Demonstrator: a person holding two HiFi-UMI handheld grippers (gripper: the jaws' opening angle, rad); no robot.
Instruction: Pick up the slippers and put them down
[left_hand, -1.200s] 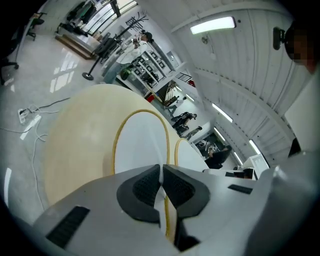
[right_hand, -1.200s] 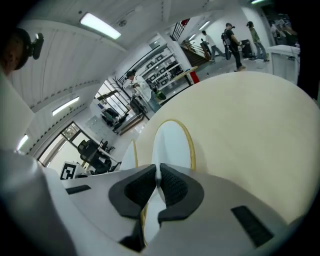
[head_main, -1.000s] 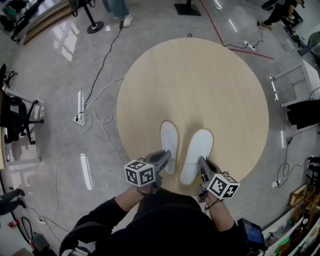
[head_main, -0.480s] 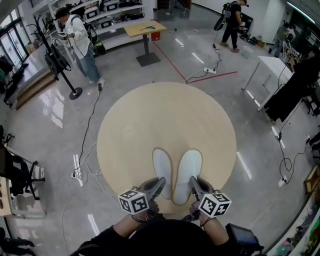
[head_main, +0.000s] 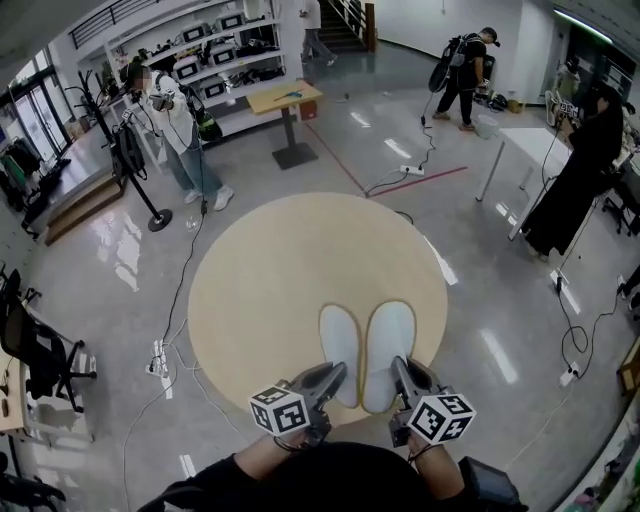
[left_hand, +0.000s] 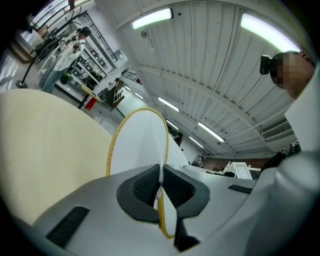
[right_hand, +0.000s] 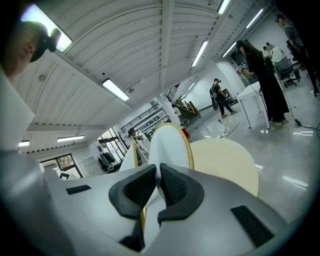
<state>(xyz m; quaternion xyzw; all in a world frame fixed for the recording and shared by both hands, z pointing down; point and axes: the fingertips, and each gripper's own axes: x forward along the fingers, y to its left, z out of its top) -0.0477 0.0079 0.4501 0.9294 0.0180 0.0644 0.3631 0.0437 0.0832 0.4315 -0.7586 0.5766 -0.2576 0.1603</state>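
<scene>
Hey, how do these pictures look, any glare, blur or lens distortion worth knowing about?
Head view: the fisheye bends the room's edges, and light glares in streaks on the glossy floor; the slippers look sharp. Left gripper view and right gripper view: dark rounded corners, bright ceiling lamps, no motion blur.

Round table (head_main: 270, 290): the bare top lay open ahead of the slippers and to both sides. The left slipper (head_main: 340, 342) and right slipper (head_main: 390, 340) sat just beside each other at the table's near part, leaving only a narrow gap between. The left gripper (head_main: 335, 373) and right gripper (head_main: 401, 369) were clamped on their heels and occupied the near edge. A cable (head_main: 182, 285) and power strip (head_main: 158, 358) crossed the floor to the left. The office chair (head_main: 35, 355) and coat stand (head_main: 135, 175) stood well apart.
</scene>
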